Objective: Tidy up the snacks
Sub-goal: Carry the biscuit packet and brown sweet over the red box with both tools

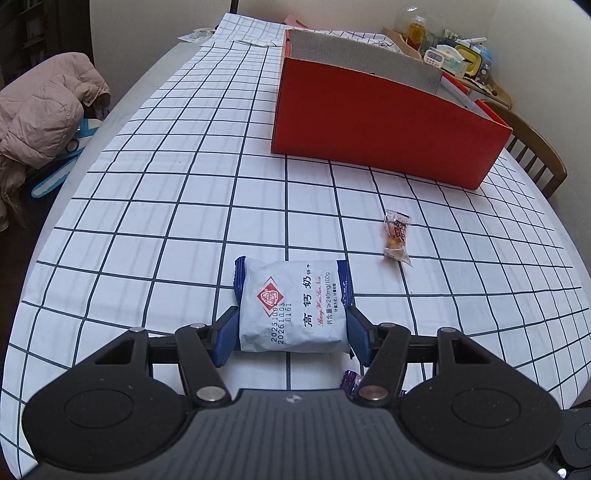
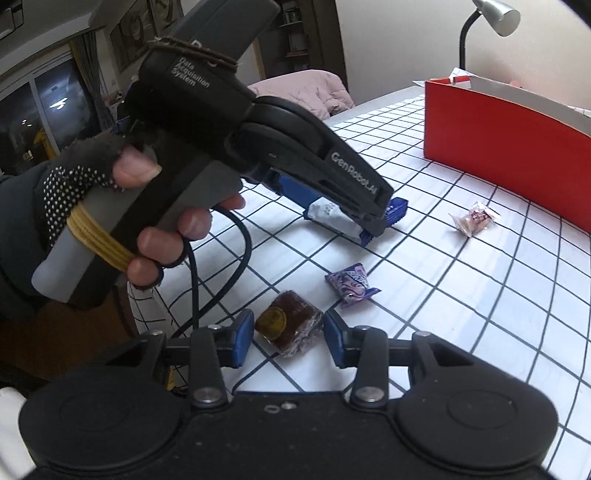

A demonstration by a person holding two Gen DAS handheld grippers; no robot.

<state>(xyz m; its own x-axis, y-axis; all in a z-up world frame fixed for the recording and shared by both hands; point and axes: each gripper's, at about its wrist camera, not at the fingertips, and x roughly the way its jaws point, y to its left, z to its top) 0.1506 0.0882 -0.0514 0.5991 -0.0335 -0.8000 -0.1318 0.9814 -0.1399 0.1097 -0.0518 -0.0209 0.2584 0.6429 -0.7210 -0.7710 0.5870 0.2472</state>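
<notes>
My left gripper [image 1: 291, 334] is shut on a white and blue biscuit packet [image 1: 291, 304] just above the checked tablecloth; it also shows in the right wrist view [image 2: 373, 218], with the packet [image 2: 334, 216] between its jaws. My right gripper [image 2: 289, 334] has its blue pads on either side of a brown wrapped cake [image 2: 290, 323] that lies on the cloth; whether they press it is unclear. A purple candy [image 2: 352, 284] lies just beyond it. A clear wrapped candy [image 1: 397, 236] [image 2: 474, 218] lies near the open red box [image 1: 369, 122] [image 2: 509, 144].
A pink jacket [image 1: 40, 110] lies on a chair at the left. Jars and small clutter [image 1: 454, 55] stand behind the box. A wooden chair [image 1: 535, 155] is at the table's right edge. A desk lamp [image 2: 487, 22] stands beyond the box.
</notes>
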